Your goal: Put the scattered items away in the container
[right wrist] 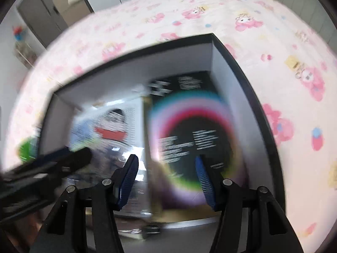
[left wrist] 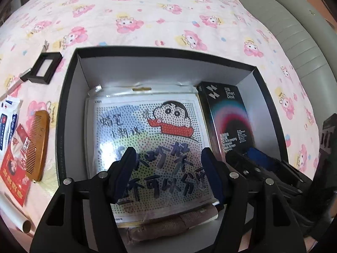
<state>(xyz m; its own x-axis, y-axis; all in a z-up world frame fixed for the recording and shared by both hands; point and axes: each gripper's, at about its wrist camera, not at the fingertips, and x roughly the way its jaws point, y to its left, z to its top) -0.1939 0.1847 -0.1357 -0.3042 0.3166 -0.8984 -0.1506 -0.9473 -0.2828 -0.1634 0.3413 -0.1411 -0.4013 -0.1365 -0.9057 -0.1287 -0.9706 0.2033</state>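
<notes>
A black container [left wrist: 69, 97] with white inner walls sits on the bed. Inside lie a cartoon bead-board packet [left wrist: 147, 130], a black "Smart Devil" box [left wrist: 227, 118] against the right wall, and a brown roll [left wrist: 168, 225] at the near edge. My left gripper [left wrist: 168, 150] hovers open over the packet with nothing between its fingers. My right gripper [right wrist: 166, 158] hangs open above the black box [right wrist: 189, 126]; that view is motion-blurred. Outside on the left lie a wooden comb [left wrist: 39, 143], a red packet [left wrist: 14, 168], a white-blue packet [left wrist: 8, 124] and a small black frame box [left wrist: 45, 67].
The bed is covered by a pink cartoon-print sheet [left wrist: 147, 21]. A white tube [left wrist: 16, 217] lies at the lower left. A grey padded bed frame [left wrist: 294, 31] curves along the right. Cupboards and a doorway [right wrist: 52, 10] stand beyond the bed.
</notes>
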